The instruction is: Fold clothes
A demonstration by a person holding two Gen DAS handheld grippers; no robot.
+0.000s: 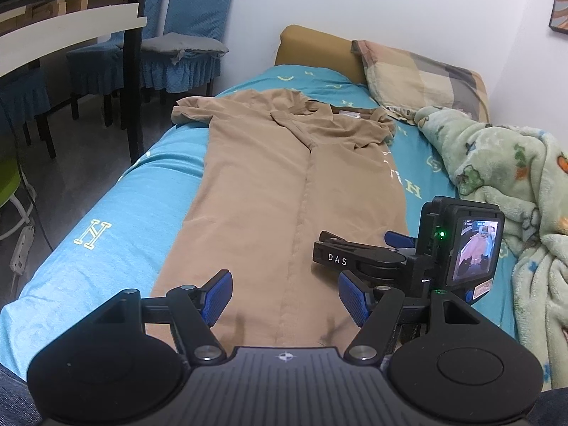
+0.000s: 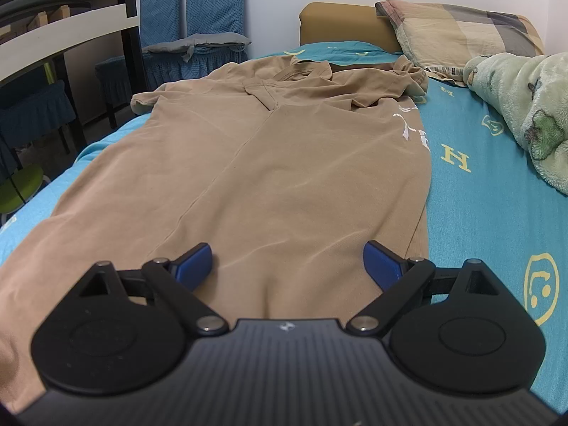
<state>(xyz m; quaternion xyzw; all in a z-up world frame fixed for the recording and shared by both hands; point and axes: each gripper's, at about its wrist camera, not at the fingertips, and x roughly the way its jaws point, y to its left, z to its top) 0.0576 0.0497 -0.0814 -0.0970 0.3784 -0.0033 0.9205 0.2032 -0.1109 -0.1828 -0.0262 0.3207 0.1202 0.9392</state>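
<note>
1. Turquoise bed sheet carries a tan shirt, lying lengthwise, sides folded inward.
2. Left gripper hovers spread wide over its hem.
3. Right gripper also gapes wide, holding nothing.

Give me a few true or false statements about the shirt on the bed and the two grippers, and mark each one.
1. The tan shirt lies on a blue bedsheet. True.
2. The left gripper is clamped on the shirt. False: its jaws are open and hold nothing.
3. The right gripper is open at the shirt's near hem. True.
4. The checked pillow lies on top of the shirt. False: it sits beyond the collar, by the headboard.
</note>
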